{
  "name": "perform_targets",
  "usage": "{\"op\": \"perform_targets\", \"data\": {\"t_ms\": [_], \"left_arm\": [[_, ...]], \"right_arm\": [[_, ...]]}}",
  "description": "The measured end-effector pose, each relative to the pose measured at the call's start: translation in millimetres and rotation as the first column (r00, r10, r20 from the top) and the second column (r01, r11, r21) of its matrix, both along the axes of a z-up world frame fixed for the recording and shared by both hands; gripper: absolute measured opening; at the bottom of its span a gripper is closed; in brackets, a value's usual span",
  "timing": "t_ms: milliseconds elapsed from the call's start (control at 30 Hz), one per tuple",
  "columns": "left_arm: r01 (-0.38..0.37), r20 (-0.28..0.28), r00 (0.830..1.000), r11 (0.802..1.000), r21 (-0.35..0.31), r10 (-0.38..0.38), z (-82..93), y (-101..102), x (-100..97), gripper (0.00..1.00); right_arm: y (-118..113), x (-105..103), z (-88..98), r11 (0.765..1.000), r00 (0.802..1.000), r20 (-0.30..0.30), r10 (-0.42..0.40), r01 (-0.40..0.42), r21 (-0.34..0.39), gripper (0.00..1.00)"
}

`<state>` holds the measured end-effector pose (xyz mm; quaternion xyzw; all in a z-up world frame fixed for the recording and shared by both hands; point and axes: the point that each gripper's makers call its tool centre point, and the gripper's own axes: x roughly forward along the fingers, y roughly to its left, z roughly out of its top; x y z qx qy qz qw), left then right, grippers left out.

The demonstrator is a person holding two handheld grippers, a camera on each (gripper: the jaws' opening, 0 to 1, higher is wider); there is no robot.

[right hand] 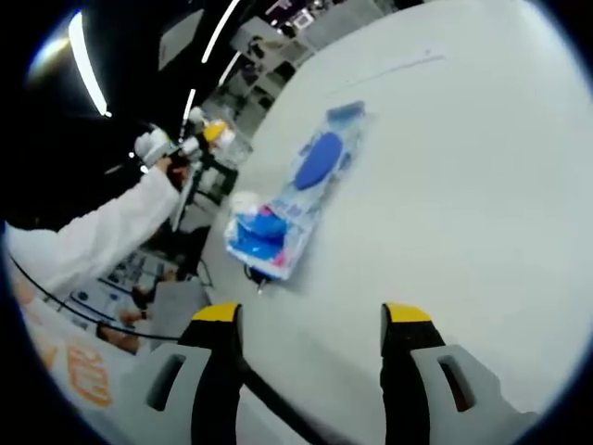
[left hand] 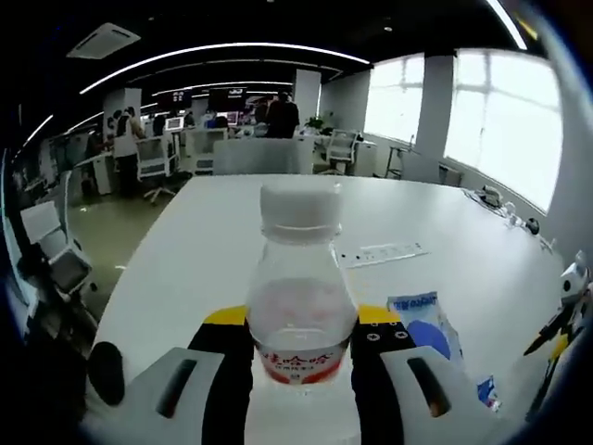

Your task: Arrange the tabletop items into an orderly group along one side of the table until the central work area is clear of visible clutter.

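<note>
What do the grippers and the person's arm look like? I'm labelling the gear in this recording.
Both the left gripper and the right gripper have pale grey bodies with dark slots, black inner jaw faces and yellow tips. The person's sleeve is white.

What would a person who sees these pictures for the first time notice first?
First comes the clear bottle with a white cap and red label, standing upright between the left gripper's fingers on the white table. In the right gripper view, a blue and white packet lies flat on the table ahead of the right gripper, whose fingers stand apart with nothing between them.
</note>
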<state>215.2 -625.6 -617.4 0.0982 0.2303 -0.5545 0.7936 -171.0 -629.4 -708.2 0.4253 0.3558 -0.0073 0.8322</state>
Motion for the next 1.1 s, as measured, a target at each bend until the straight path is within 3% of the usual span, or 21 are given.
{"op": "perform_targets", "data": {"t_ms": [400,600,1000,1100], "left_arm": [[-0.06,-0.037,0.998,0.998,0.014,0.06,-25.1,3,18.3,0.4],[-0.06,-0.034,0.998,0.998,0.021,0.061,-35.8,5,24.4,0.4],[-0.09,-0.035,0.995,0.996,0.026,0.091,-42.6,9,16.9,0.4],[-0.126,-0.047,0.991,0.992,0.022,0.127,-44.9,12,17.3,0.4]], "right_arm": [[2,9,-4.3,0.999,1.0,-0.012,-0.023,0.023,0.041,0.58],[3,9,-6.5,1.0,1.0,-0.025,0.001,0.0,0.015,0.59],[4,11,-5.4,1.0,1.0,-0.023,0.0,0.0,0.022,0.59],[3,10,-5.4,1.0,1.0,-0.022,0.0,0.0,0.014,0.58]]}}
